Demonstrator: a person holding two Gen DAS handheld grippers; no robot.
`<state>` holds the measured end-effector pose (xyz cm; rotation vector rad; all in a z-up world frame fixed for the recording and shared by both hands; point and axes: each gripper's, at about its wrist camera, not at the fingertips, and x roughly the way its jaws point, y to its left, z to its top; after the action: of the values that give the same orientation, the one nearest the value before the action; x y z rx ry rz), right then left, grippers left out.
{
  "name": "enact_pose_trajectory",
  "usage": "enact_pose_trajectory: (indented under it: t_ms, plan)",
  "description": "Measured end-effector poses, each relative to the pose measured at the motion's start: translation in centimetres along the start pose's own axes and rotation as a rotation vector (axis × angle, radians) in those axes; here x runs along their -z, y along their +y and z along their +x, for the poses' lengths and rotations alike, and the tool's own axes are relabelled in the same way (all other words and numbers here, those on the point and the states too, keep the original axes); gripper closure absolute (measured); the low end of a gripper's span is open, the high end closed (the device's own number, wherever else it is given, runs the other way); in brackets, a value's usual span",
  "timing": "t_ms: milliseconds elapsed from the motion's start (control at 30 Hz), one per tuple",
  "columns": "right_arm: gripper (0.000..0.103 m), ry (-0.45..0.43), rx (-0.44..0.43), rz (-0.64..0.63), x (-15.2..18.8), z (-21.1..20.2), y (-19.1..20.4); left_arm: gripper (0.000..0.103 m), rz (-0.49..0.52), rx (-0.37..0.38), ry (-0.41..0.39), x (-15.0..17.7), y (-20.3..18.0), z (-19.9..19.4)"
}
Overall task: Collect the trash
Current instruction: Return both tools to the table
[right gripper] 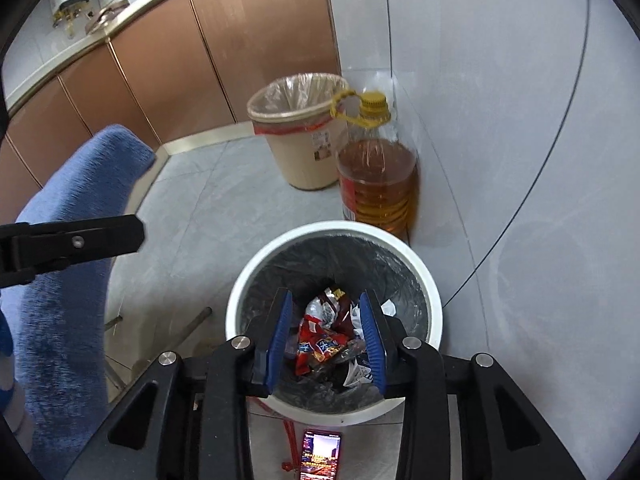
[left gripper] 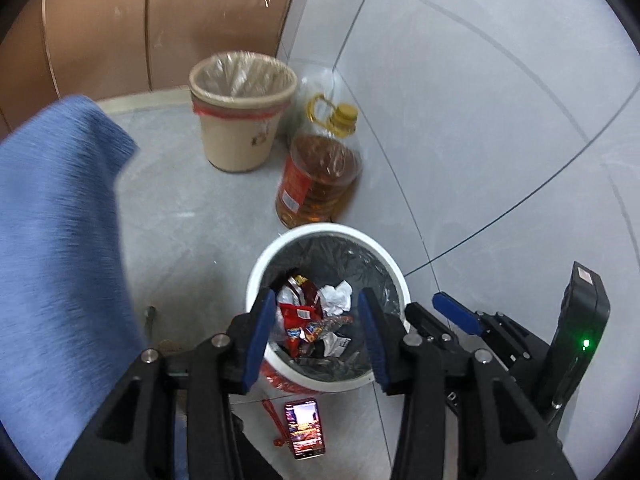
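1. Both grippers hover over the white bin (right gripper: pixel 434 308), jaws spread wide, nothing held. The left gripper (left gripper: pixel 316 340) and the right gripper (right gripper: pixel 326 340) each frame the trash (right gripper: pixel 328 340) lying deep in the black liner directly below their fingertips.
2. Risk one, I'd say: reaching down from here, a finger could snag the thin liner and drag it off the rim, or tip the light bin.
3. Risk two: the phone (right gripper: pixel 322 458), screen lit, lies on the floor just behind the bin, under the grippers. A dropped wrapper or a low swing would hit it.
4. Ahead of the right gripper the oil jug (right gripper: pixel 378 176) stands nearly against the bin; a nudge forward could knock it.
5. Left of both, the blue chair (right gripper: pixel 76 248) crowds in. Right side is wall. Open floor lies forward-left, towards the beige bin (left gripper: pixel 240 120).
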<state>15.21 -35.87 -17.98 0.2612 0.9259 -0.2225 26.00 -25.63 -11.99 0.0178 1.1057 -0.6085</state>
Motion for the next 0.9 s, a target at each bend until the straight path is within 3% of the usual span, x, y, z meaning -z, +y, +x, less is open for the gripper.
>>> enact_pose_trajectory:
  t_ms: [267,500,900]
  plan:
    - [0.063,-0.109,-0.028,-0.007,-0.2,-7.6,3.1,0.062,-0.017,-0.062,-0.156,2.0,0.7,-9.5]
    - [0.062,-0.204,-0.086,-0.096,-0.3,-14.6,8.0,0.062,-0.017,-0.122,-0.286,5.7,2.3,-18.2]
    - [0.06,-0.344,-0.205,-0.228,0.0,-24.7,16.9,0.061,-0.078,-0.265,-0.426,12.3,9.8,-31.4]
